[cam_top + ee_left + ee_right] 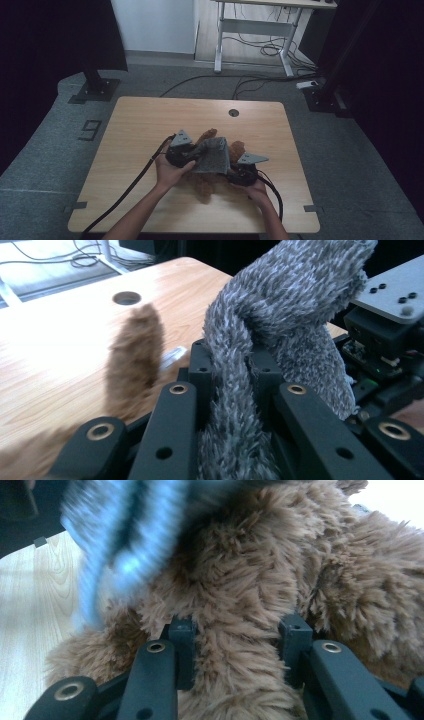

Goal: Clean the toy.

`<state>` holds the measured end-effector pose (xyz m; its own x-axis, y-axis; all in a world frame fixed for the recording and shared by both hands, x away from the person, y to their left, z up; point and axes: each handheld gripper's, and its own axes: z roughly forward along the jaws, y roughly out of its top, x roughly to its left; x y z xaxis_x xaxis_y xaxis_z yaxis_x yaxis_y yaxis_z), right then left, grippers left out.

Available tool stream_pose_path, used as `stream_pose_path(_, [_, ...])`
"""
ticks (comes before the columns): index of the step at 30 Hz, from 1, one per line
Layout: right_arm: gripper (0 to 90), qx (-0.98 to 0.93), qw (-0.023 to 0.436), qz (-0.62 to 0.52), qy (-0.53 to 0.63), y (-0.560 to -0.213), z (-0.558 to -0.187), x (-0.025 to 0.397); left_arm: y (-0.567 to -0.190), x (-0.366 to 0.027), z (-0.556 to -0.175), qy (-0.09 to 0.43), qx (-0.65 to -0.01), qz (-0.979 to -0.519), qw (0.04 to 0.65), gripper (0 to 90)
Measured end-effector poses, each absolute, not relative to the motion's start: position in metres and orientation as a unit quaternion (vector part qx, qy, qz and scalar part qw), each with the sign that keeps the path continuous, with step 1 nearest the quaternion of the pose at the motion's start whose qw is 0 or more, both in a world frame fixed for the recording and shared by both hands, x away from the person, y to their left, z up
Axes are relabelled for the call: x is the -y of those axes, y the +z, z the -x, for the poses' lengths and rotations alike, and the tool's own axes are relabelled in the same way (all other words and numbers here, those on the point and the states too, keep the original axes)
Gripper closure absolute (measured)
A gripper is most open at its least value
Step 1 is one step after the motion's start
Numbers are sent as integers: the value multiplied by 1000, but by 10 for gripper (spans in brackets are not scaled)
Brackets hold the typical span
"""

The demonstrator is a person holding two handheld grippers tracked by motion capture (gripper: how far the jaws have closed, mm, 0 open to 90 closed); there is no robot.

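Left gripper view: jaws pinch fuzzy grey knit cloth (280,310); right gripper's jaws clamp the shaggy brown plush toy (250,595).

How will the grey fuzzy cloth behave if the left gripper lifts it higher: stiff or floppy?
Probably floppy: the grey fuzzy cloth bunches and folds where the left gripper pinches it. It looks light, since it drapes over the brown plush toy without flattening it. Its fuzzy pile should resist slipping from the jaws, though it may drag on the toy's fur.
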<state>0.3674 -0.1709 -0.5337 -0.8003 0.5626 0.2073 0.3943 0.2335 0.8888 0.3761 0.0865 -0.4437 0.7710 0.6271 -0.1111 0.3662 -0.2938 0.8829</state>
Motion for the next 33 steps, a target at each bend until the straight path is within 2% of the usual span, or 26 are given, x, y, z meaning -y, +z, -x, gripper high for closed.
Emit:
stream_pose_path(4, [610, -781, 80, -306, 539, -534, -367, 171, -451, -67, -381, 130, -308, -809, 483, 771])
stream_pose_path(6, [607, -782, 81, -305, 537, -534, -367, 170, -462, -60, -384, 148, -308, -822, 455, 772])
stream_pose_path(9, [604, -784, 83, -305, 535, -534, -367, 170, -465, -62, -386, 144, -313, -823, 451, 771])
stream_pose_path(12, [603, -783, 83, -304, 536, -534, -366, 170, -465, -67, -384, 181, -311, -829, 428, 772])
stream_pose_path(14, [603, -783, 84, -304, 536, -534, -366, 170, -466, -78, -386, 182, -323, -826, 424, 773])
stream_pose_path(21, [604, -791, 86, -290, 532, -533, -364, 165, -462, -125, -386, 171, -356, -803, 447, 773])
stream_pose_path(25, [603, -793, 86, -288, 531, -533, -364, 163, -461, -138, -381, 169, -364, -792, 460, 773])
stream_pose_path(29, [604, -793, 87, -289, 530, -534, -364, 161, -457, -133, -370, 167, -349, -791, 475, 779])
stream_pose_path(31, [604, -788, 84, -298, 533, -534, -366, 162, -453, -120, -361, 141, -322, -794, 496, 779])
stream_pose_path(33, [604, -786, 82, -299, 534, -535, -366, 163, -453, -112, -357, 136, -309, -799, 497, 780])
